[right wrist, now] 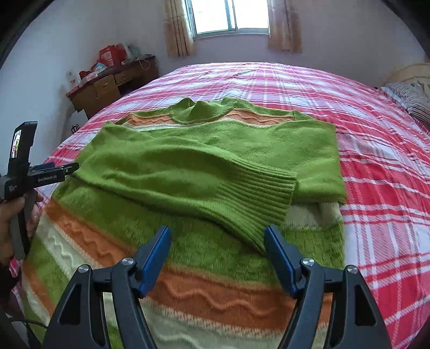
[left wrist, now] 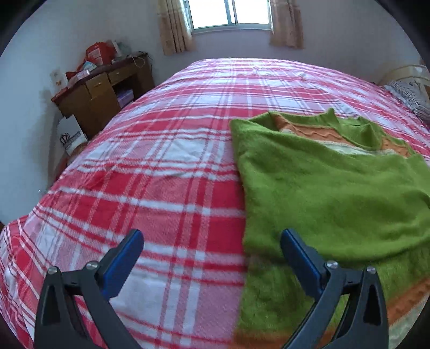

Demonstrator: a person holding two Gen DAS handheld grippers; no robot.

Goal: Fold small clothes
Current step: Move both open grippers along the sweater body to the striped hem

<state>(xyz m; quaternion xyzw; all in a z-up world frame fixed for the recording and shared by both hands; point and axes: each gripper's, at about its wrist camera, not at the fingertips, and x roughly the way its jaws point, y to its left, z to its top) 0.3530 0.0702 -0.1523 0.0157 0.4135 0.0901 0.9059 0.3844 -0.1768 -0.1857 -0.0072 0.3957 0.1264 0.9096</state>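
Green wool sweater (right wrist: 204, 161) is lying on the plaid bed (right wrist: 376, 174), hem nearest me, neck pointing away. Its folded sleeve cuff (right wrist: 258, 198) is sitting just ahead of my right gripper (right wrist: 217, 257), fingers spread and empty; my left gripper (left wrist: 212, 257), also spread, is straddling the sweater's left edge.

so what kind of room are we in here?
Almost certainly a home bedroom: the sweater lies on a bed with a red plaid cover, a cluttered wooden desk stands by the wall, and a curtained window sits behind.
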